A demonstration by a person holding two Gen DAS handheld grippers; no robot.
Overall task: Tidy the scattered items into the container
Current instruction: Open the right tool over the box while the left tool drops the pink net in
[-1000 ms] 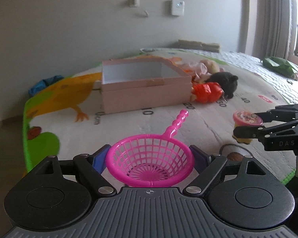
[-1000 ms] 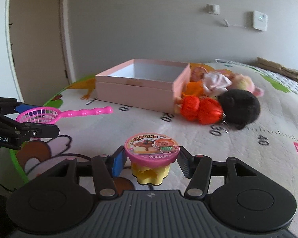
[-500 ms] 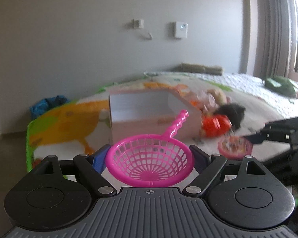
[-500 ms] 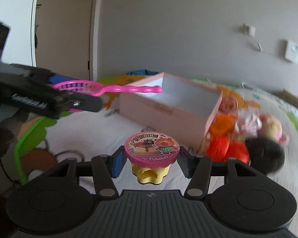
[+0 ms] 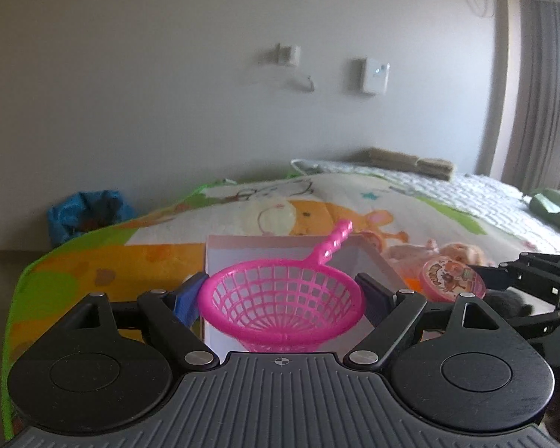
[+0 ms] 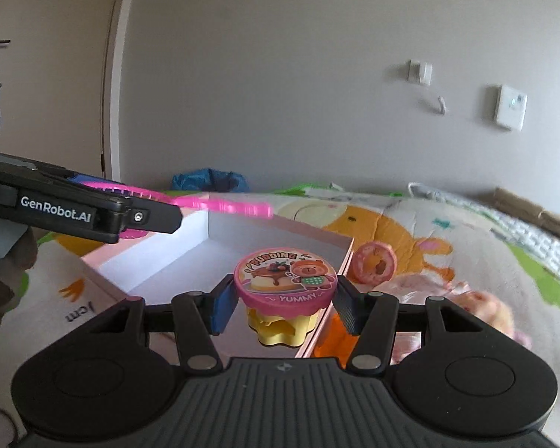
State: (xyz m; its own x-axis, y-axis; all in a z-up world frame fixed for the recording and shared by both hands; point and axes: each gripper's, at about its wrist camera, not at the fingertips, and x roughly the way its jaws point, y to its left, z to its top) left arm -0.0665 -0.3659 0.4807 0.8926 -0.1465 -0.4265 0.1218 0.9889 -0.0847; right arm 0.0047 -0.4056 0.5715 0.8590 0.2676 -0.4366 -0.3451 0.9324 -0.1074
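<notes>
Strainer point(image 5: 282, 304): one, pinched by left gripper point(image 5: 282, 295)
Pudding cup point(image 6: 284, 285): one, clamped in right gripper point(image 6: 284, 308)
Box point(image 6: 190, 257): one, open, interior bare, beneath both

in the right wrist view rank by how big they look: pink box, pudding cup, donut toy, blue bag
1. pink box
2. pudding cup, though it sits nearest the camera, in the right tool
3. and 4. blue bag and donut toy: alike, unranked
</notes>
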